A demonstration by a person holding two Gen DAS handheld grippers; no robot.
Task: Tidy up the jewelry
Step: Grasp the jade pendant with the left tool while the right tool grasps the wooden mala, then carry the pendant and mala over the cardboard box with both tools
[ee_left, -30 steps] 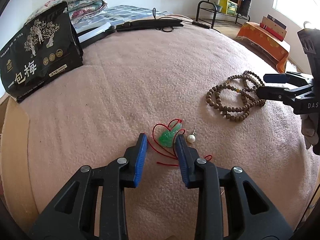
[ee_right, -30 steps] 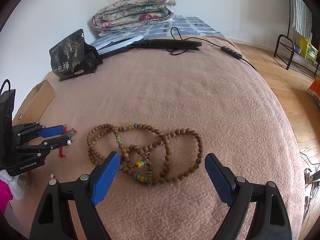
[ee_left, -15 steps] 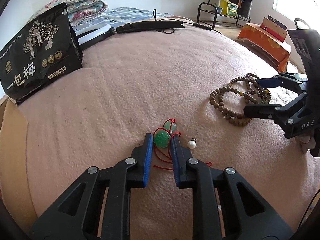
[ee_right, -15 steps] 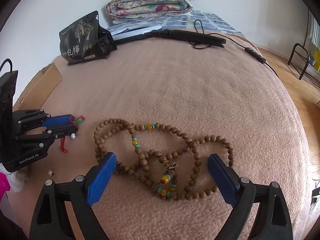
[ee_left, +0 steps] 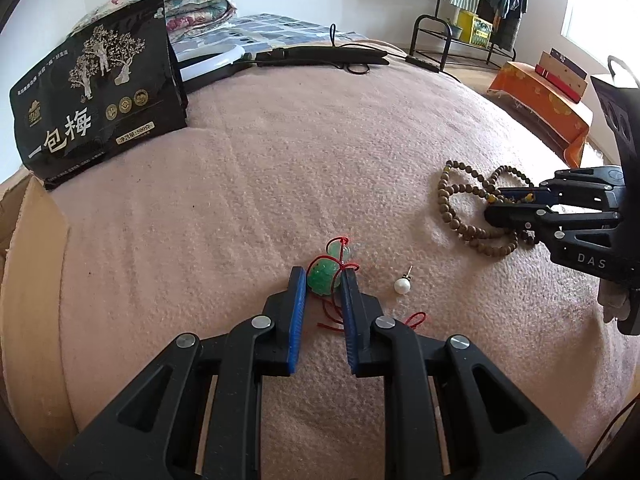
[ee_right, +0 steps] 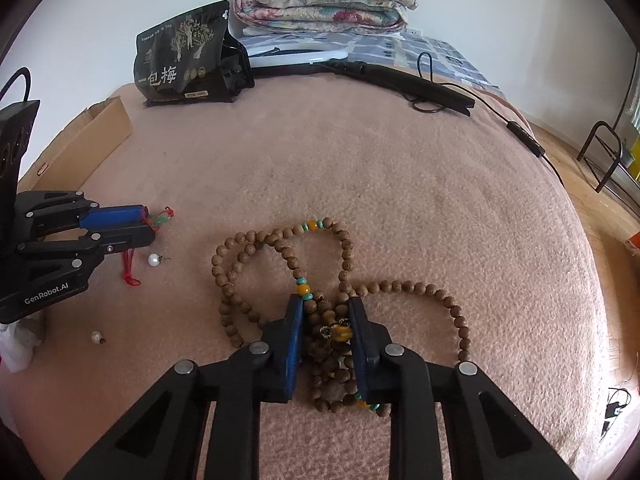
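While both grippers work low over it, the pink blanket point(ee_left: 280, 184) covers the whole bed, with a folded quilt point(ee_right: 324, 2) at the far end by the wall. Black snack bag point(ee_left: 100, 100) stands upright at the blanket's far left edge, a cardboard box point(ee_right: 88, 136) just beside the bed below it. Black flat iron point(ee_right: 404, 80) with its cord lies across the far side. An orange-covered box point(ee_left: 540, 96) sits on the floor off to the right in the left wrist view.

Right gripper point(ee_right: 326, 304): jaws have just been closing, now narrow and pinched on a bunched part of the bead necklace point(ee_right: 256, 240), pads pressing the beads between them. Rest of the necklace lies in loops on the blanket, spread ahead and to both sides of the jaws.

Left gripper point(ee_left: 322, 280): jaws have closed in narrow, clamping the green pendant point(ee_left: 320, 278) at the tips; its red cord point(ee_left: 332, 316) trails on the blanket between and under the fingers, one end poking out right of the right finger.

One pearl earring point(ee_left: 401, 285) lies on the blanket just right of the left gripper's tips, apart from it. A second pearl earring point(ee_right: 96, 336) lies nearer the bed's front edge, below the left gripper in the right wrist view.
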